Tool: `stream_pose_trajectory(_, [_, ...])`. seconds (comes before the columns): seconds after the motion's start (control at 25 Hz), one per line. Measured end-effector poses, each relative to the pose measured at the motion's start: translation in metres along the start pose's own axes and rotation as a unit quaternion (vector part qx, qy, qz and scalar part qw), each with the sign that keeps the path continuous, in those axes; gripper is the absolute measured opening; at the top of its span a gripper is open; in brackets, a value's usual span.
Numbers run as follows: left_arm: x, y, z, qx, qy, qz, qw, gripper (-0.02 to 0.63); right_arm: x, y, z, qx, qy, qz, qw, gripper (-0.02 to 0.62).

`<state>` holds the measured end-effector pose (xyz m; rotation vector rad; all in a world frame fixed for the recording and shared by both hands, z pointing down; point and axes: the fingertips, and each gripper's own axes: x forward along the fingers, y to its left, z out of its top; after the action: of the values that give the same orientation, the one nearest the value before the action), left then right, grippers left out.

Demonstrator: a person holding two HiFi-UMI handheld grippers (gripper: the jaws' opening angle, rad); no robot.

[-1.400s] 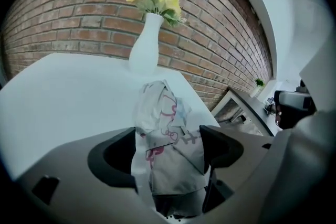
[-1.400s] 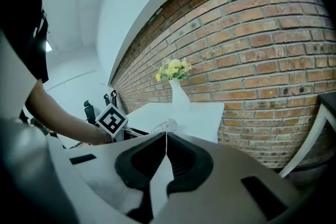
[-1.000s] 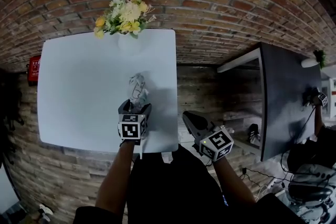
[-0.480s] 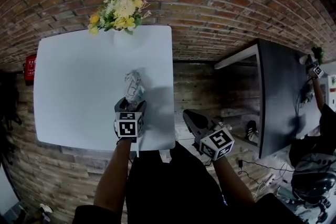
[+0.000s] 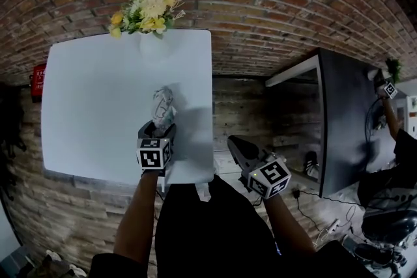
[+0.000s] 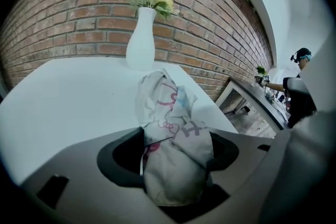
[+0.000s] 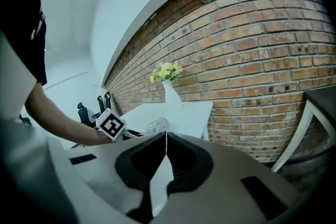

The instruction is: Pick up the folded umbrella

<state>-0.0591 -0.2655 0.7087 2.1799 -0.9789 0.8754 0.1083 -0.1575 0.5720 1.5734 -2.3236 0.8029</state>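
Left gripper (image 6: 176, 181) just closing on folded umbrella (image 6: 173, 128), pink print seen close-up

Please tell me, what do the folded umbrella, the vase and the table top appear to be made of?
The folded umbrella looks like thin matte fabric: it creases softly and carries printed patterns. The vase is probably glazed ceramic, smooth and evenly white; plastic is possible. The table top seems white laminate or painted board: uniform, no grain.
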Motion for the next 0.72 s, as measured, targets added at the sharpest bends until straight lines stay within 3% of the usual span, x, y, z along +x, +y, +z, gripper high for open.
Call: stream_pose_trajectory(0.72, [-0.051,-0.037,0.01,-0.045,-0.063,0.017,0.9968,0.296,-0.023,-0.001,0.008,-0.023,-0.016,0.063,0.998,0.023])
